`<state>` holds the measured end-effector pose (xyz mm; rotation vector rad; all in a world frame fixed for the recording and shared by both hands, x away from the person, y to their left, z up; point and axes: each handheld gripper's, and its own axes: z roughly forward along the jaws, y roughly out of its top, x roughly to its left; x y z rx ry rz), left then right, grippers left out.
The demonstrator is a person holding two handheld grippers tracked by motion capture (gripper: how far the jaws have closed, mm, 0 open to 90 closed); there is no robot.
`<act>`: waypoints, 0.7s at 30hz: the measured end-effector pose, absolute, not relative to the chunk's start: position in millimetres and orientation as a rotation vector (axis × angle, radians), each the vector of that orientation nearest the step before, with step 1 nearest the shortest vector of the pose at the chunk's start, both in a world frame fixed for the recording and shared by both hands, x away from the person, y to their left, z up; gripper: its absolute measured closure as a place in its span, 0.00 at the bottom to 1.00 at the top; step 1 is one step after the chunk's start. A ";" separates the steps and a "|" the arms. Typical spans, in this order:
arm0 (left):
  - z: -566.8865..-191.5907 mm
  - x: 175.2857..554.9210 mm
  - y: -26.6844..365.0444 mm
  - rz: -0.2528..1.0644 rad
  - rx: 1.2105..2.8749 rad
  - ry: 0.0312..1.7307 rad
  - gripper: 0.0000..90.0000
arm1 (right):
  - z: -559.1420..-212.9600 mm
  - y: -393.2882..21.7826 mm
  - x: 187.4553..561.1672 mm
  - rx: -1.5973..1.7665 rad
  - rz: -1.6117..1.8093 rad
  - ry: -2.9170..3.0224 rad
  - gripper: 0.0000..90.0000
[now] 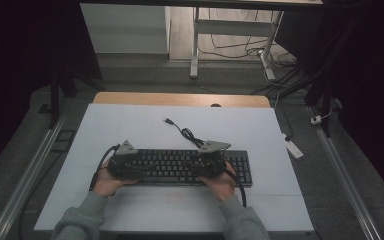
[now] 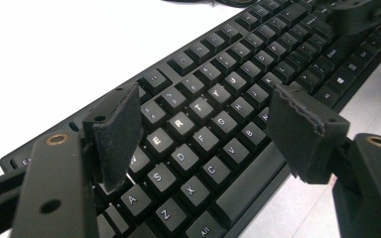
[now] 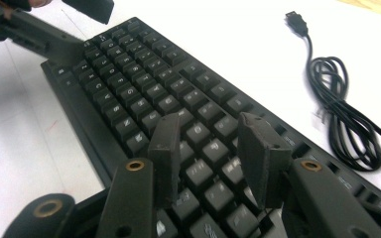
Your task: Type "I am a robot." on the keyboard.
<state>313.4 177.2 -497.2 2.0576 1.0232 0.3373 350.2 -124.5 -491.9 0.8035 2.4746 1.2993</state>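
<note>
1. A black keyboard (image 1: 180, 166) lies flat on the white bench (image 1: 130, 130), near its front edge.
2. The left gripper (image 2: 206, 126) hovers over the letter keys at the keyboard's left end, its fingers (image 2: 116, 134) wide apart and holding nothing.
3. The right gripper (image 3: 211, 158) hangs above the keys at the right part, fingers apart, nothing between them.
4. The keyboard's coiled cable (image 3: 345, 124) rests on the bench behind it, its plug (image 3: 296, 20) loose.

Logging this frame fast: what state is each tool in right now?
Left tool: open, holding nothing, poised over the keyboard.
Right tool: open, nothing between its jaws, above the keys.
</note>
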 end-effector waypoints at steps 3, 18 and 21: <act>-497.5 313.5 177.2 0.341 2.058 1.026 0.33 | -491.6 -133.7 346.7 0.808 1.307 2.464 0.66; -498.8 315.5 177.7 0.358 2.057 1.042 0.34 | -497.5 -157.4 336.3 0.809 1.340 2.430 0.64; -498.8 315.7 178.1 0.360 2.053 1.048 0.34 | -496.9 -157.5 334.6 0.800 1.348 2.422 0.64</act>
